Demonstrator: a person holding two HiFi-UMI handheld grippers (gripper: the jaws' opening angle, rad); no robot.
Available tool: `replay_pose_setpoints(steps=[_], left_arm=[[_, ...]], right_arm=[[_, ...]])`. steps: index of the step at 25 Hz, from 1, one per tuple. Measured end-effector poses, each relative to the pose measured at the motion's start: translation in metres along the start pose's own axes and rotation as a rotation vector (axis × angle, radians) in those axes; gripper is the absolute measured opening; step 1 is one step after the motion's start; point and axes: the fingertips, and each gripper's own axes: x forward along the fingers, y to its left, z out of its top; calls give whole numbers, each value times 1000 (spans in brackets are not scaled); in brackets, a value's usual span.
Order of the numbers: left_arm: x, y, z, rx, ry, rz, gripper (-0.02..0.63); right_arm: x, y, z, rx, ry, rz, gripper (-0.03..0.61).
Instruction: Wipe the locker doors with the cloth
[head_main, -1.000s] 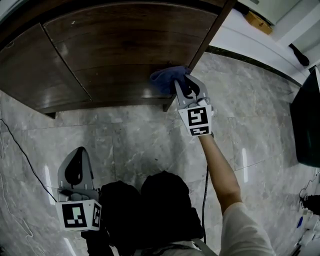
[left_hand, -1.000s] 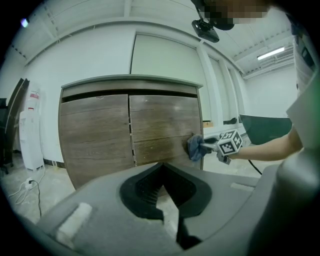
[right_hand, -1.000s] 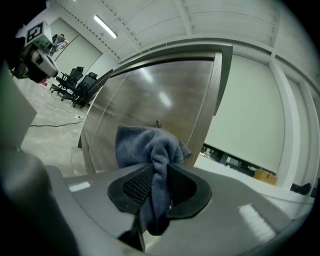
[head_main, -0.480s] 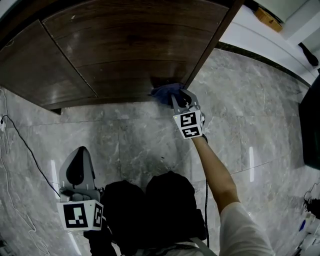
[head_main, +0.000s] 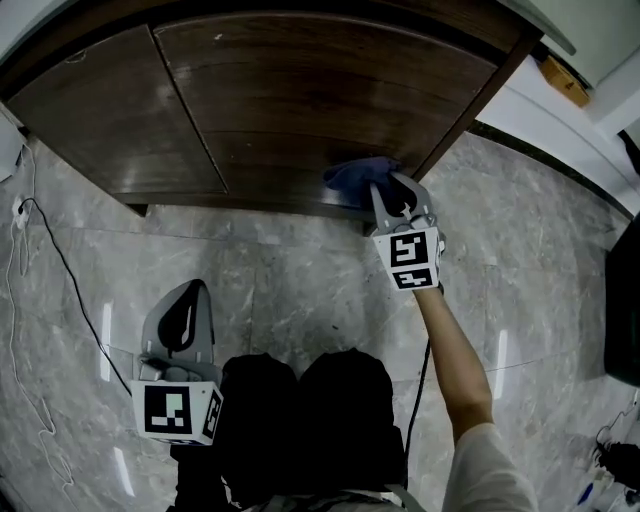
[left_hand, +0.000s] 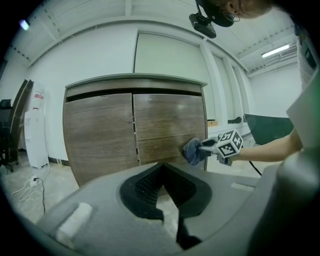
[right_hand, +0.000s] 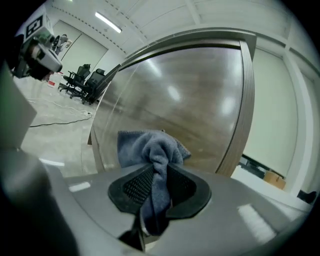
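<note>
Starting at the far left of the head view, a thin black cable (head_main: 58, 268) snakes over the grey marble floor (head_main: 290, 270). Next comes the left gripper (head_main: 193, 289), held low and well back from the locker, just in front of the person's dark legs. Its claw is pressed together at the tips with nothing in it; in the left gripper view (left_hand: 161, 168) you only see bare floor through the gap behind the tips. Its marker cube (head_main: 176, 410) faces the camera.

Past that is the locker itself, dark wood grain, with a left door (head_main: 110, 110) and a right door (head_main: 320, 90) split by a thin vertical seam. From the left gripper view a white standing unit (left_hand: 34, 131) sits just beside the locker's left side.

The cloth (head_main: 355, 176) is a blue-grey rag, bunched up and pushed against the lower right corner of the right door, close to the locker's right edge. The right gripper (head_main: 386, 188) is pinching it. In the right gripper view (right_hand: 158, 169) a fold of cloth (right_hand: 150, 145) runs down between the two black pads, and the rest blooms out in front onto the wood. The person's bare forearm (head_main: 455, 350) stretches out behind it
</note>
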Motion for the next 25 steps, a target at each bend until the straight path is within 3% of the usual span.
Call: replay_pose_setpoints(steps=[6,15,20,25], left_arm=[[-5,6,2,-16,-19,13,2],[-17,14,4,-27,-34,23,3],[-23,18,11,-26,-57,35,3],[-25,20,9,-31,-59,44,3]], right_arm=[[-16,-31,101,-33,-139,-22,80],[-39,-74,217,-76,-282,-77,81],[-47,-91,253,-53,-335,-122,81],[-44,-87,245,-32,-352,-141,81]])
